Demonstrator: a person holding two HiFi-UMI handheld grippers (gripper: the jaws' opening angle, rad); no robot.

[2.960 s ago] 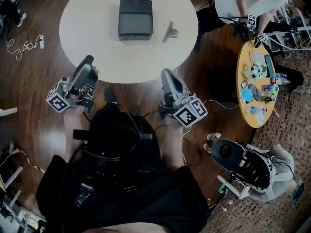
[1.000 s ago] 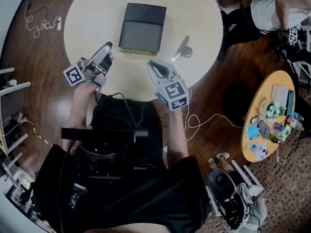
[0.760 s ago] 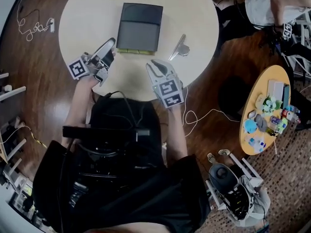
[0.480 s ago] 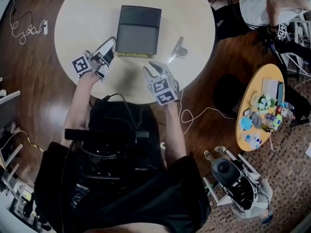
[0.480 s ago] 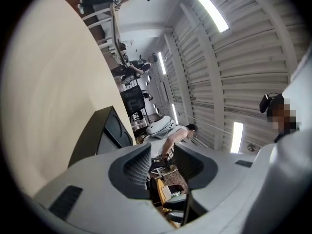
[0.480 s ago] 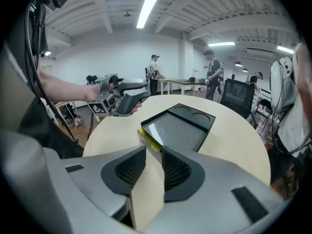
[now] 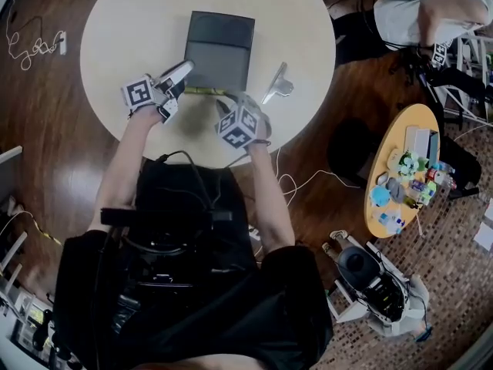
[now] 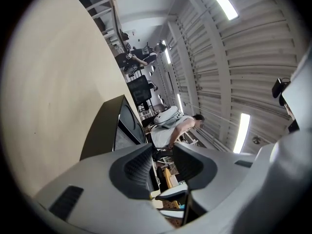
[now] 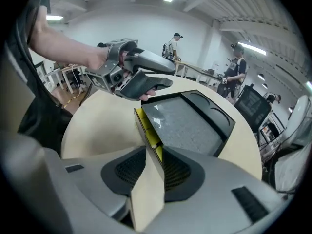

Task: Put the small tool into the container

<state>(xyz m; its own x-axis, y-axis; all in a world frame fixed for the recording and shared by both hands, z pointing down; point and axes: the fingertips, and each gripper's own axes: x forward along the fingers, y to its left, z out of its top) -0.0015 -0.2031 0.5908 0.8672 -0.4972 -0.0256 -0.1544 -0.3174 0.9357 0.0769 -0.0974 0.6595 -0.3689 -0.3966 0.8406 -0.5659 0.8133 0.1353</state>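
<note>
Small silver clip-shaped metal tool lies untouched on the round cream table, just right of the flat black box container. Both tongs have advanced from the table's near rim to the container's yellow front edge. The right gripper has just been opening, with the container's corner showing between its parted jaws. The left gripper has its jaws apart and empty.

Left tool, right tool beside container

From my head camera I look steeply down on the round table and dark container. The left gripper view, rolled sideways, skims level beside that container; the right gripper view tilts down close over its near corner.
</note>
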